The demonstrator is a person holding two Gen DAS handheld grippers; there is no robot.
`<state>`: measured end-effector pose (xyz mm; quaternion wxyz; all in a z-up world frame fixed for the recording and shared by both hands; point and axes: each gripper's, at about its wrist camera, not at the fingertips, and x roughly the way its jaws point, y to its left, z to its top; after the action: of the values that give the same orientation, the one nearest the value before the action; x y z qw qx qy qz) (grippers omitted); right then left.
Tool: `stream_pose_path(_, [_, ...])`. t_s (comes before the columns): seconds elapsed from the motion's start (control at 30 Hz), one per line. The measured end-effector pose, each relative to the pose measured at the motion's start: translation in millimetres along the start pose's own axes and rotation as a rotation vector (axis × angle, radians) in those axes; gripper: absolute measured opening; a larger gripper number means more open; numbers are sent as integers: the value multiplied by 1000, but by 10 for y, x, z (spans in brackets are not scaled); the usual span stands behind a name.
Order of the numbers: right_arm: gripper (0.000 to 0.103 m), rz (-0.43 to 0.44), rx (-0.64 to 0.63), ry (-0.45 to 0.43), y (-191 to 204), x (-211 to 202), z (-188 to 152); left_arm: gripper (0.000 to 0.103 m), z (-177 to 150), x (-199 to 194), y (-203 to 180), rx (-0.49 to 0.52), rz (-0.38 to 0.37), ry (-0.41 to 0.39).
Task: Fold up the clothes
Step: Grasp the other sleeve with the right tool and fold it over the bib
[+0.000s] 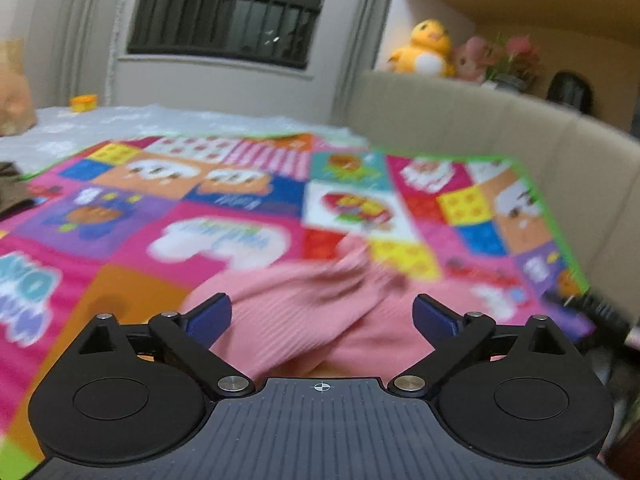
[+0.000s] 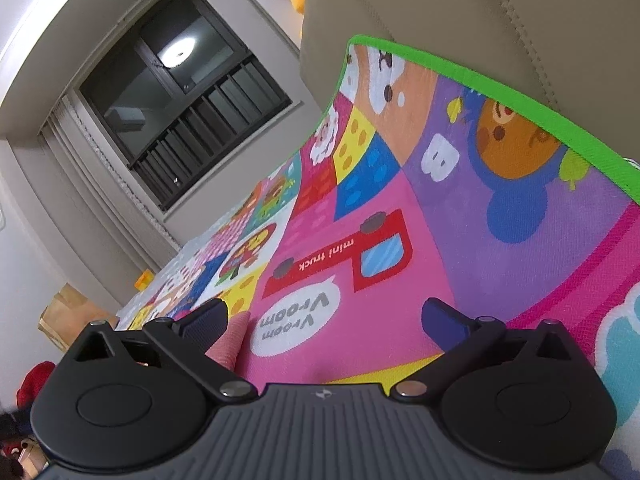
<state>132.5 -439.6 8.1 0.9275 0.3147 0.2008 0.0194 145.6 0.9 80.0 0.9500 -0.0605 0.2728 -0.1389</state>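
A pink ribbed garment (image 1: 308, 300) lies bunched on a colourful patchwork play mat (image 1: 200, 220), blurred in the left wrist view. My left gripper (image 1: 320, 302) hovers just over it with its jaws spread wide; the cloth lies between and beneath the blue fingertips (image 1: 212, 316), and neither pad presses on it. In the right wrist view the camera is rolled and my right gripper (image 2: 325, 306) is open over the mat (image 2: 400, 200). A narrow edge of the pink garment (image 2: 234, 340) shows beside its left finger (image 2: 208, 320), not pinched.
A beige padded headboard (image 1: 460, 120) borders the mat's green-trimmed right edge (image 2: 460, 72). Plush toys, among them a yellow duck (image 1: 428, 48), sit on a ledge behind it. A barred window (image 1: 228, 8) is at the back; white bedding (image 1: 180, 120) and a small yellow object (image 1: 83, 103) lie beyond the mat.
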Motion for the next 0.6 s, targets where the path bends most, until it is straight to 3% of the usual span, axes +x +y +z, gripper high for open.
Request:
stream_pose_path(0.13, [103,-27,-55,70,115,110,79,100,-194,30,251,-27,62,51])
stream_pose_path(0.27, [103,-55,-253,108,556,120,159,102,-402,117,401,7,122,67])
stream_pose_path(0.43, [100,85,-453,98,1434,84,201,103,-537,135,461,7,111,47])
stream_pose_path(0.47, [88,121,-450,129,1587,173,186,103,-545,127,473,1,106,40])
stream_pose_path(0.53, [78,182,-403,224,1819,436,131,103,-563,105,497,-11,94,23])
stream_pose_path(0.6, [78,208,-367,293,1996,717,33,103,-575,86,530,-30,78,5])
